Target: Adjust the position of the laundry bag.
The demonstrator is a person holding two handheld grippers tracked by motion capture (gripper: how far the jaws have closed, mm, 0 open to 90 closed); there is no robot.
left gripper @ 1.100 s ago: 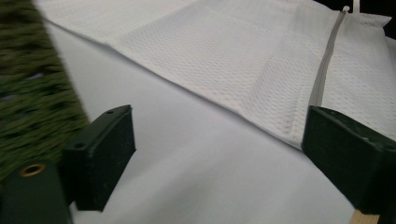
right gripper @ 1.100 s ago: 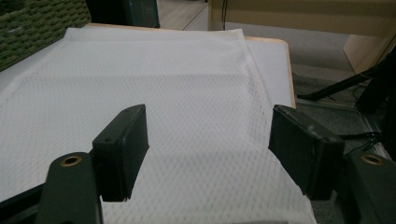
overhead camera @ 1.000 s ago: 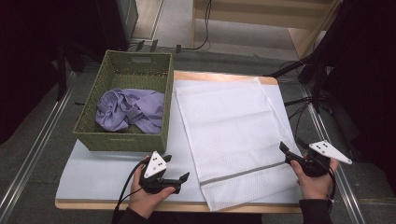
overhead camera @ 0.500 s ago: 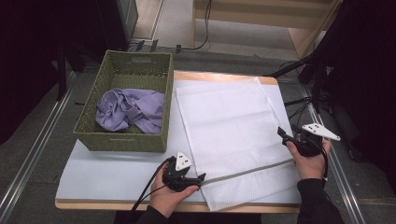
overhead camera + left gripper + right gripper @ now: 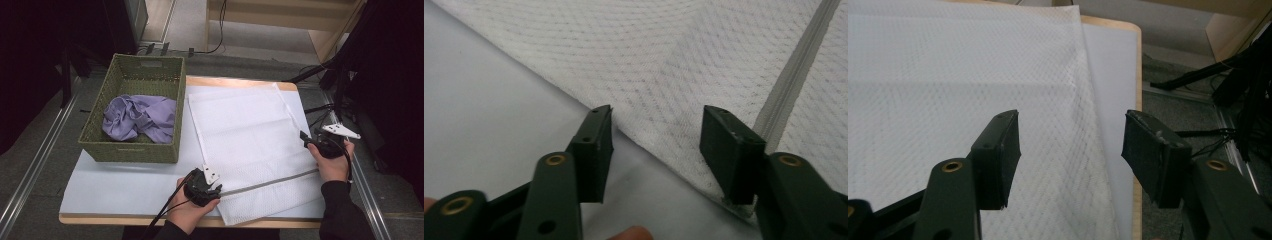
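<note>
The left hand-held gripper (image 5: 216, 189) sits at the near left edge of the white waffle-weave cloth (image 5: 250, 145), which lies spread flat on the pale tabletop (image 5: 115, 177). In the left gripper view its jaws stand apart and have just been closing, with the cloth's hem running between them; the pads do not yet press on the fabric. A grey stripe (image 5: 791, 65) (woven across the cloth) lies just to the right of the right-hand jaw.

The right hand-held gripper (image 5: 303, 136) hovers at the cloth's right edge, ahead of the stripe's far end. Its jaws have been closing too but are spread, and the right gripper view shows the cloth's edge in the gap between them, untouched.

Well to the left of the left hand-held gripper and farther off stands a green woven basket (image 5: 135, 147) holding a crumpled lilac garment (image 5: 140, 117).
</note>
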